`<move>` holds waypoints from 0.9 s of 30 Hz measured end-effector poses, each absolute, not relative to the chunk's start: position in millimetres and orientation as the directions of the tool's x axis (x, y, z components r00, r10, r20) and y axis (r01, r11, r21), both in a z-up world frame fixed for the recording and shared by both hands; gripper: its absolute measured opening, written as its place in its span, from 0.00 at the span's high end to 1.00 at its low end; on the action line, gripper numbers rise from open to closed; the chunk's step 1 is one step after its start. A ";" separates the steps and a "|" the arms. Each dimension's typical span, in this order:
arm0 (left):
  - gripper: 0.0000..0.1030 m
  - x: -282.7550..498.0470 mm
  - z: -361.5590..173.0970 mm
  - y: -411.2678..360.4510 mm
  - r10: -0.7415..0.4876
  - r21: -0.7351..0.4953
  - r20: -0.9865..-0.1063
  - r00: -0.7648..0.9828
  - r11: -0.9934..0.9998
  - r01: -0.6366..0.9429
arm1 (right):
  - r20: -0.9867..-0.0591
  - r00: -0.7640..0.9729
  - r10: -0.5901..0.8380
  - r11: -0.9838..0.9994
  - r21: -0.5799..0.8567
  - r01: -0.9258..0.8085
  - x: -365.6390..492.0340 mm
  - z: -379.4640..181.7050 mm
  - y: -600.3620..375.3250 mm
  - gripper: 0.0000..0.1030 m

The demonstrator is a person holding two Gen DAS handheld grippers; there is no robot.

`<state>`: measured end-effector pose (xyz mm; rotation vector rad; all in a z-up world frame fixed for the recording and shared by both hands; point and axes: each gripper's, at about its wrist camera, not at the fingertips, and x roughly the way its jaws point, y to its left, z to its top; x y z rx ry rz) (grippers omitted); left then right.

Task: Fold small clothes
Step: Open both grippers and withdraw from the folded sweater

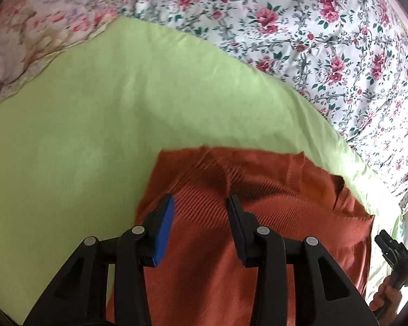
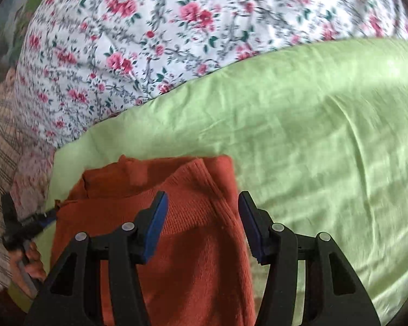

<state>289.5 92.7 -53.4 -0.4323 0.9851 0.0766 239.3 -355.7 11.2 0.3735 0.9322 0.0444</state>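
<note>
Two grippers hang over one rust-orange knitted garment (image 1: 258, 217) that lies partly folded on a pale green sheet (image 1: 95, 125). Beyond the sheet, at the far side, spreads a white cloth printed with pink roses (image 1: 312, 32).

From the left wrist view, the left gripper (image 1: 201, 203) points down at the garment's ribbed part, its jaws apart with a moderate gap and bare knit showing between the blue pads; nothing is pinched. The garment's far edge runs straight across just past the fingertips, and a folded flap sits near its far right corner. At the right edge of this view the right gripper (image 1: 386, 244) appears small, with a hand (image 1: 386, 293) on its handle.

From the right wrist view, the right gripper (image 2: 202, 201) stands with its jaws rather wide. Its left finger is over the knit and its right finger is over the sheet, so the garment's right edge runs between them; the pads seem clear of the fabric, though blur makes contact hard to judge. At the left edge the left gripper (image 2: 45, 214) reaches toward the garment's left border, held by a hand (image 2: 27, 260). A checked cloth (image 2: 2, 135) lies farther left.
</note>
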 end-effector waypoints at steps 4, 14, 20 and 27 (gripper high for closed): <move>0.60 248.6 -55.1 103.6 -0.134 -0.332 -0.823 0.551 0.902 -0.277 | -0.776 0.593 0.213 0.930 0.347 0.120 219.5 16.0 -344.5 0.47; 0.54 131.5 -50.5 101.2 -0.243 -0.401 -0.825 0.510 0.888 -0.225 | -0.786 0.545 0.292 0.906 0.410 0.106 142.6 7.6 -290.7 0.46; 0.51 93.9 -58.1 88.0 -0.317 -0.441 -0.818 0.480 0.881 -0.170 | -0.809 0.493 0.320 0.906 0.413 0.090 100.9 0.6 -253.2 0.46; 0.45 70.7 -73.5 75.5 -0.376 -0.491 -0.814 0.442 0.853 -0.178 | -0.812 0.482 0.329 0.917 0.397 0.043 64.8 14.0 -225.0 0.39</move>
